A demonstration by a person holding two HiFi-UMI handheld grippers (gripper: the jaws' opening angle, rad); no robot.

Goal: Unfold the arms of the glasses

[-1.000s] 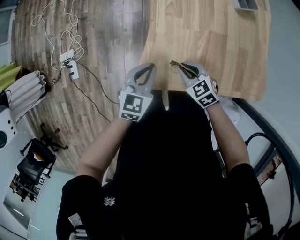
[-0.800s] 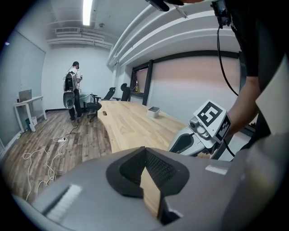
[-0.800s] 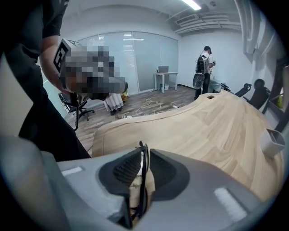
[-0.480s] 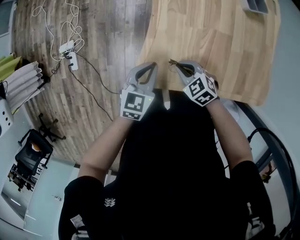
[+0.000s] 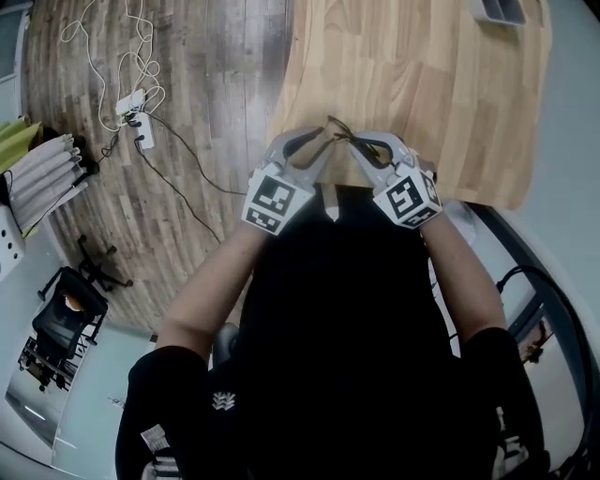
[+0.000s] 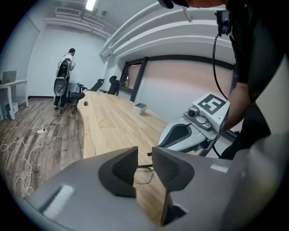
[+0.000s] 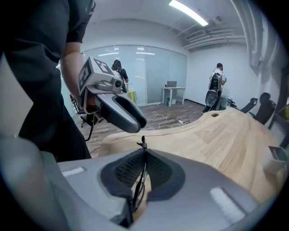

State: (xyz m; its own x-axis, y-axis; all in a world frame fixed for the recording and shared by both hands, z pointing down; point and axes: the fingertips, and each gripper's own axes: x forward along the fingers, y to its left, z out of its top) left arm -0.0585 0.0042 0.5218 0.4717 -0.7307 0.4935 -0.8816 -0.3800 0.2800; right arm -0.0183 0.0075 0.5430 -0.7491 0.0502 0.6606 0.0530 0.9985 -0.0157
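R gripper (image 5: 361, 145) is clamped on the glasses (image 5: 336, 129) – its jaws have just been closing, and in its own view (image 7: 144, 155) the pads pinch the thin frame (image 7: 142, 171) edge-on, one tip poking up past them. L gripper (image 5: 319, 142) is tip-to-tip w/ it; its jaws stand apart w/ nothing pinched (image 6: 144, 158), and I see a lens and a bit of wire (image 6: 143, 175) through the gap, can't tell if they're between the pads or just past them. Both hang over the near edge of the wood table (image 5: 422, 84), right in front of my black shirt, which hides the edge below. Each gripper fills part of the other's view – R one (image 6: 198, 126) at right, L one (image 7: 115, 106) upper left. Around: small grey box (image 5: 495, 9) at the table's far end, power strip (image 5: 139, 120) w/ loose white cable on the plank floor (image 5: 206, 84), office chairs (image 6: 97, 85) along the far side, a person (image 6: 67, 67) standing at the back by the wall.
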